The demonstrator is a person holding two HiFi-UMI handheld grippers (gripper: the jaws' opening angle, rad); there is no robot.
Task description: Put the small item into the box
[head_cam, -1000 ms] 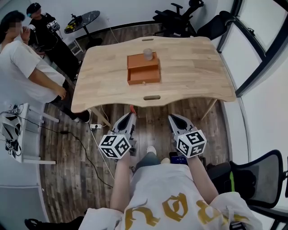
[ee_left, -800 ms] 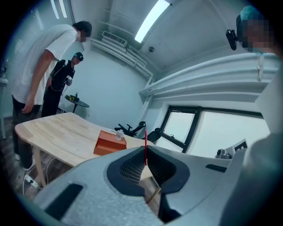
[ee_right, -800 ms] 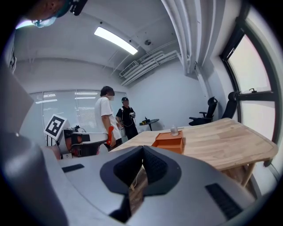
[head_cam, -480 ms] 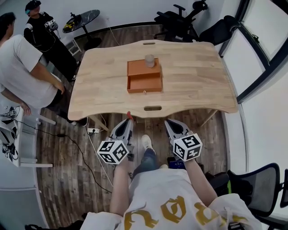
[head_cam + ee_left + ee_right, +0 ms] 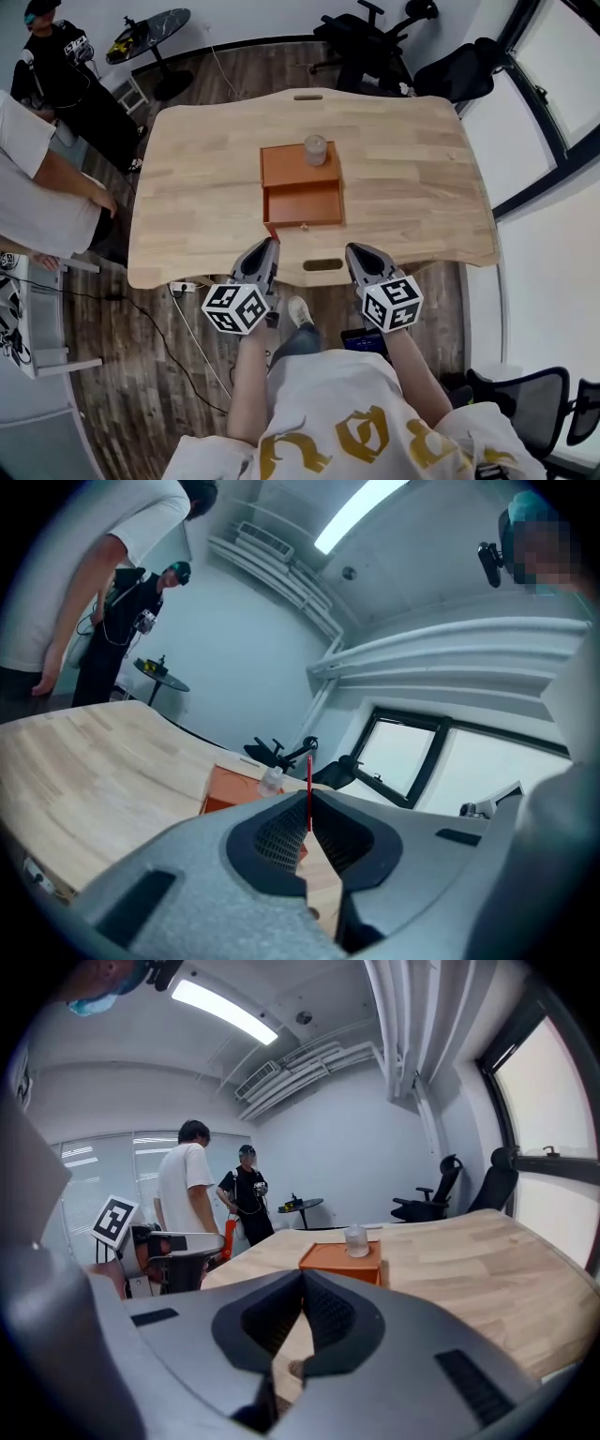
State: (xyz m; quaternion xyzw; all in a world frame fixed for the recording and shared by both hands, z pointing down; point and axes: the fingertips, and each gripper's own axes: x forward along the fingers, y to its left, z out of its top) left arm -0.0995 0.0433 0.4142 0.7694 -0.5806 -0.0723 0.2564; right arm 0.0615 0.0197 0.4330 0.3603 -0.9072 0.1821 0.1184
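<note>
Pale wooden table (image 5: pixel 202 169) bears an orange box (image 5: pixel 289 174); left tool (image 5: pixel 272 243) pinches seemingly a red stick (image 5: pixel 307 778), right tool (image 5: pixel 354 249) closed empty.

I see a pale wood table (image 5: pixel 197 169) on dark plank floor (image 5: pixel 141 375). Black office chairs (image 5: pixel 375 37) and a small round black table (image 5: pixel 150 30) are beyond it. Dark-framed windows (image 5: pixel 553 1091) on the right, ceiling strip light (image 5: pixel 225 1012) on.

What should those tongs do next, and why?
Probably ease the left tongs forward until the thin red stick they are shut on hangs over the open drawer of the orange box. The stick's tip is just short of the drawer front, and the right tongs are shut on nothing.
</note>
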